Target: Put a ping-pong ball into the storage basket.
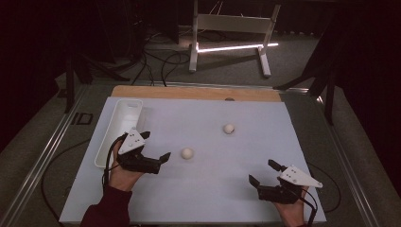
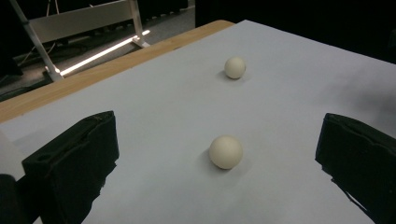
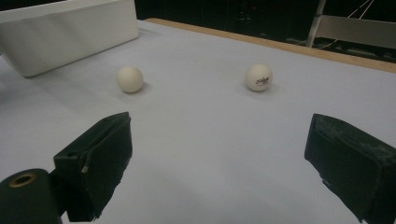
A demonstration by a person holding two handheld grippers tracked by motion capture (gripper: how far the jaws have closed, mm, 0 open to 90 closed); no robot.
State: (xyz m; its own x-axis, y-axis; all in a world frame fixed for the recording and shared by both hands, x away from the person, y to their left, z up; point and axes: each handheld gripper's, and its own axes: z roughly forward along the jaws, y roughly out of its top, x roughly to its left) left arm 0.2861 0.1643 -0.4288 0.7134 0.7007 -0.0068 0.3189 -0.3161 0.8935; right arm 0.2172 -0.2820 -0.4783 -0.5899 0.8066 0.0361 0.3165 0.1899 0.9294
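Two white balls are seen resting on a pale sheet [image 1: 203, 189] that covers most of a wooden bench [image 1: 189, 92]. The nearer ball [image 1: 187, 153] lies close to the middle of the sheet, and the farther ball [image 1: 229, 128] lies beyond it and to the right, well apart from it; dark print is visible on the farther ball in the right gripper view. A long white tray [image 1: 106, 142] is placed along the left edge of the sheet, its length running from near to far. The left gripper [image 1: 157, 146] is held in a hand [image 1: 124, 177] just beside the near end of the tray, with its jaws spread wide and nothing between them; the nearer ball sits just to the right of its jaws, untouched. In the left gripper view, that ball [image 2: 226, 151] is framed between the two open jaws, resting on the sheet ahead of them. The right gripper [image 1: 263, 171] is held near the right near corner of the sheet, well apart from both balls, its jaws likewise spread wide and empty. A white metal stand [image 1: 227, 33] is seen on the floor beyond the bench.
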